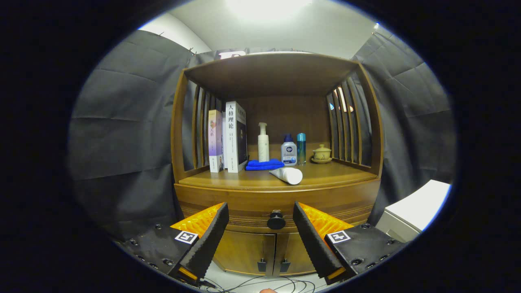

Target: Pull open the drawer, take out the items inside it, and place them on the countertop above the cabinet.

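Observation:
A wooden cabinet stands ahead, with a shut drawer (244, 209) under its countertop (325, 173). The drawer's round black knob (276, 221) sits level with the gap between my fingers, a little beyond them. My gripper (260, 211) is open, with nothing held; its black serrated fingers (211, 236) flank the knob without touching it. On the countertop lies a white tube (287, 175) near the front edge, with a folded blue cloth (263, 164) just behind it. The drawer's inside is hidden.
At the back of the countertop stand upright books (228, 138), a white pump bottle (263, 143), a blue-capped bottle (288, 151), a teal bottle (301, 148) and a small lidded cup (321, 154). Two lower doors (260, 250) are shut. A white box (415, 209) sits to the right. Cables (260, 283) lie on the floor.

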`<action>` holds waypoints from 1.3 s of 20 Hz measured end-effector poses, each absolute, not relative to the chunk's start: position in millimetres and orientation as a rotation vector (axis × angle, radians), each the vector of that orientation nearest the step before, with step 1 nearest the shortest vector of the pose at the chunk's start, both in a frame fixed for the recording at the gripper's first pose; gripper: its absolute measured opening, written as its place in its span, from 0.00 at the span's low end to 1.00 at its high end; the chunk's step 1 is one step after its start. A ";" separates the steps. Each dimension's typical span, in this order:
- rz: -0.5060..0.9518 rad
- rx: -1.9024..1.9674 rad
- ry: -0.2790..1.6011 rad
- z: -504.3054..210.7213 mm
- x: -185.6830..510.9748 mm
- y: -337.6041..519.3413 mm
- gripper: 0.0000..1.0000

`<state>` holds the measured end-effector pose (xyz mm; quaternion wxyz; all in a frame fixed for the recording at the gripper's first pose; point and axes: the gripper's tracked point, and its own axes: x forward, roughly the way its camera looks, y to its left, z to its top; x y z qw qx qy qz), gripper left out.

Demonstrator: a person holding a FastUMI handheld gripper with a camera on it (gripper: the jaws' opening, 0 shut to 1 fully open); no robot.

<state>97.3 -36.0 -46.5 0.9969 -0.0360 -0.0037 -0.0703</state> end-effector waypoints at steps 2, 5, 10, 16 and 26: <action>-0.124 -0.083 -0.025 -34.2 78.4 -34.9 0.99; -0.123 -0.095 -0.072 -12.8 49.3 -40.0 0.99; -0.120 -0.154 -0.119 1.1 7.0 -46.8 0.99; -0.110 -0.102 -0.105 -1.9 -11.7 -52.7 0.99; -0.117 -0.084 -0.108 -1.0 -12.5 -56.3 0.99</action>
